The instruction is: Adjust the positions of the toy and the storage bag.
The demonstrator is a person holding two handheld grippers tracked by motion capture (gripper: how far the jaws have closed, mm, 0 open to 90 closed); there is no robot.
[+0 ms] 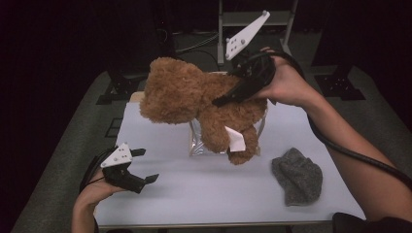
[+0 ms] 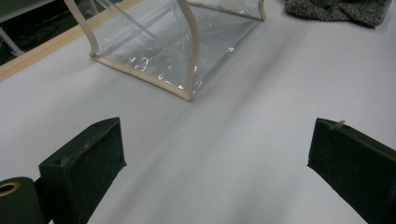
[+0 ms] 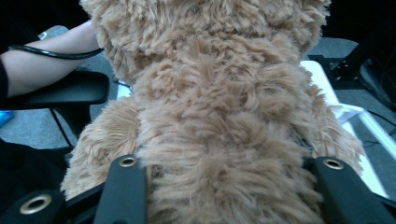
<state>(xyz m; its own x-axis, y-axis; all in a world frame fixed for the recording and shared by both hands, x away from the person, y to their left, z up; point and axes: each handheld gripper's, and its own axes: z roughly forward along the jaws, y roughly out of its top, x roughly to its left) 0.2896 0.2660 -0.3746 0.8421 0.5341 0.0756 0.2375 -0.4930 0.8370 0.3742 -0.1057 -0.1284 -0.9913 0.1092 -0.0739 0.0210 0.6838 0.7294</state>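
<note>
A brown teddy bear (image 1: 194,99) hangs in the air above the table, with my right gripper (image 1: 238,90) shut on its body. In the right gripper view the bear's furry back (image 3: 219,126) bulges between the two black jaws. A white tag (image 1: 235,139) dangles from the bear's leg. Under the bear stands a clear plastic bag (image 1: 197,143) with a beige rim (image 2: 189,60). My left gripper (image 1: 143,166) rests low at the table's front left, open, nothing between its fingers (image 2: 88,163).
A grey knitted cloth (image 1: 297,175) lies on the white table (image 1: 204,194) at the front right, also seen as grey knitted cloth (image 2: 336,9) in the left gripper view. A metal frame (image 1: 252,19) stands behind the table. Dark floor surrounds it.
</note>
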